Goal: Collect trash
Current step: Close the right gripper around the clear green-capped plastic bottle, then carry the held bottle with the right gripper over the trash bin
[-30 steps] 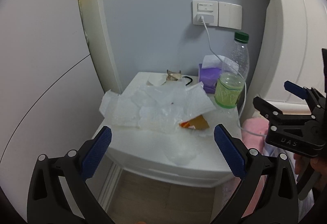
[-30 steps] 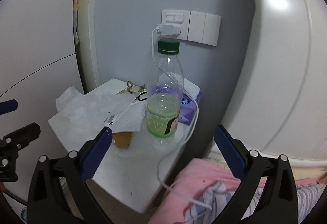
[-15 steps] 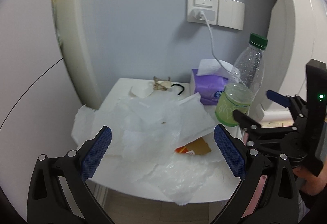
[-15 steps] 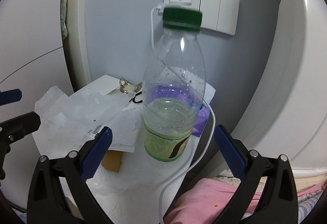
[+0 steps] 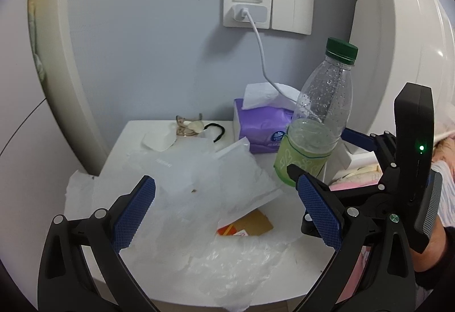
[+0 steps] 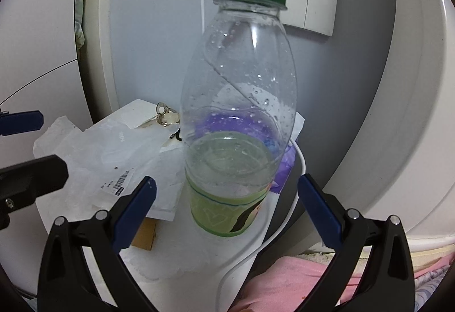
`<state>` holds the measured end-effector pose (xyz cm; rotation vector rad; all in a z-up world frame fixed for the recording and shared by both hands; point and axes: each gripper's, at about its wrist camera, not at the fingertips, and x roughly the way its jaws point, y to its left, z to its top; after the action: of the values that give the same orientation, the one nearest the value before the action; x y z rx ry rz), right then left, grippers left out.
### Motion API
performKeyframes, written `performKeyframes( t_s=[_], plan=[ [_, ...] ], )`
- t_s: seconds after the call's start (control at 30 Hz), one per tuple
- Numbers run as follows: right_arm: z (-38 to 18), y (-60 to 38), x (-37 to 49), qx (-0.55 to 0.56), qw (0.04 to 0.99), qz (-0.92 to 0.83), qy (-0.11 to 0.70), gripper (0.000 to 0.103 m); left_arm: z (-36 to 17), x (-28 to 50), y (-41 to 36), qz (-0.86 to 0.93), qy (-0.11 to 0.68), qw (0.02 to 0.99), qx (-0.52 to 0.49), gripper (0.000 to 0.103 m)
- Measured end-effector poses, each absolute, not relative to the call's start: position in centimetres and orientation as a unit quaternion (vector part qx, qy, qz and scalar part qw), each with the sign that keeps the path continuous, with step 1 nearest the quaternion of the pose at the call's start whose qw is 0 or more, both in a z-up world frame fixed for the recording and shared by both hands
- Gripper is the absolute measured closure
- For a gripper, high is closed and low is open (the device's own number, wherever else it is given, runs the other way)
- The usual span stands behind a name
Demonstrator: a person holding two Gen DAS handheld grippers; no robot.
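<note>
A clear plastic bottle (image 6: 239, 124) with a green cap and green label stands upright at the right edge of a white nightstand (image 5: 284, 277). My right gripper (image 6: 226, 208) is open, its blue pads flanking the bottle's base without touching it. The bottle (image 5: 315, 129) also shows in the left wrist view, with the right gripper (image 5: 321, 152) around it. Crumpled clear plastic wrap and white paper (image 5: 199, 184) cover the nightstand's middle, over a small brown and orange packet (image 5: 247, 225). My left gripper (image 5: 226, 215) hangs open just above this pile.
A purple tissue pack (image 5: 261, 121) sits at the back beside a black hair tie (image 5: 216, 131), a hair clip (image 5: 187, 125) and a cotton pad (image 5: 157, 139). A white charger cable (image 5: 261, 55) runs from the wall socket (image 5: 246, 8) past the bottle. Pink bedding (image 6: 284, 283) lies to the right.
Both grippers have moved forward toward the nightstand. The bottle now fills the right wrist view between the open fingers, and the left gripper is closer over the plastic wrap.
</note>
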<state>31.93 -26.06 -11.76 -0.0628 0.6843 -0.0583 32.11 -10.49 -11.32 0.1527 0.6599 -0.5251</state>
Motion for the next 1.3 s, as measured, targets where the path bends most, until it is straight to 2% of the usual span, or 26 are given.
performKeyframes(
  t_s=[0.53,0.6,0.63,0.67,0.73,1.0,1.3],
  plan=[
    [-13.4,-26.2,34.0,-0.018,0.942,-0.034,0.335,0.007,-12.8,34.4,-10.5,-0.27,0.328,0.902,0.072,0.006],
    [-13.5,-26.2,34.3,-0.013,0.941,-0.035,0.336,0.013,-12.9,34.5,-10.5,-0.27,0.329,0.902,0.072,0.006],
    [-13.5,-26.3,34.3,-0.013,0.941,-0.034,0.337,0.028,-13.0,34.6,-10.5,-0.271,0.33,0.901,0.072,0.006],
    [-13.6,-26.3,34.5,-0.012,0.939,-0.032,0.341,0.038,-13.0,34.6,-10.6,-0.271,0.33,0.901,0.072,0.006],
    [-13.7,-26.4,34.4,-0.009,0.939,-0.034,0.343,0.04,-13.0,34.6,-10.6,-0.272,0.329,0.902,0.071,0.006],
    [-13.0,-26.3,33.5,-0.003,0.943,-0.029,0.331,0.042,-12.7,34.2,-10.6,-0.269,0.326,0.904,0.067,0.006],
    [-9.3,-26.2,30.2,0.0,0.948,-0.013,0.318,0.042,-10.2,30.2,-10.0,-0.257,0.314,0.913,0.05,0.006]
  ],
)
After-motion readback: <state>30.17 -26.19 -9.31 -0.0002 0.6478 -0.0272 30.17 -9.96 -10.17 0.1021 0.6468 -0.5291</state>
